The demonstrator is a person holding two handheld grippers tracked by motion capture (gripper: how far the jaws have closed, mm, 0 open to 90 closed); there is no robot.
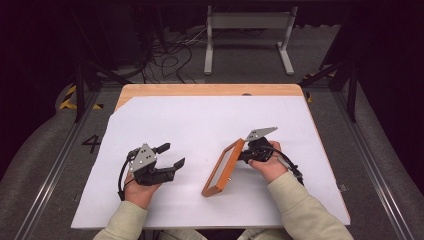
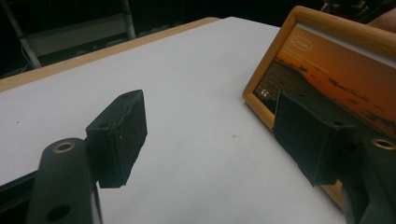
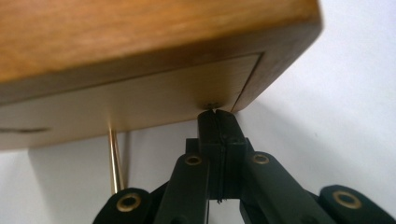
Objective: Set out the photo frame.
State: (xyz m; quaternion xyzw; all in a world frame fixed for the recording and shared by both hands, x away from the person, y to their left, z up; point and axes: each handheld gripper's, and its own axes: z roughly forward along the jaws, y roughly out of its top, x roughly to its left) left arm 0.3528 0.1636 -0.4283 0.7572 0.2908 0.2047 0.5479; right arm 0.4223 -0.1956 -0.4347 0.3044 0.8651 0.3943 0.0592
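1. High view: wooden picture frame (image 1: 223,167) stands tilted on the white sheet (image 1: 200,125), right of centre in the frame, propped on its lower edge.
2. Right gripper (image 1: 248,156) sits against the frame's back; jaws clenched flat together, pads meeting, nothing visible between them.
3. Right gripper view: jaw tips touch the pale back panel (image 3: 140,107) near its corner; a brass stand leg (image 3: 114,158) hangs at lower left.
4. Left gripper (image 1: 172,156) at left of centre, jaws spread wide, empty, well apart from the frame.
5. Left gripper view: frame's sunset print (image 2: 341,79) faces it at the upper right.
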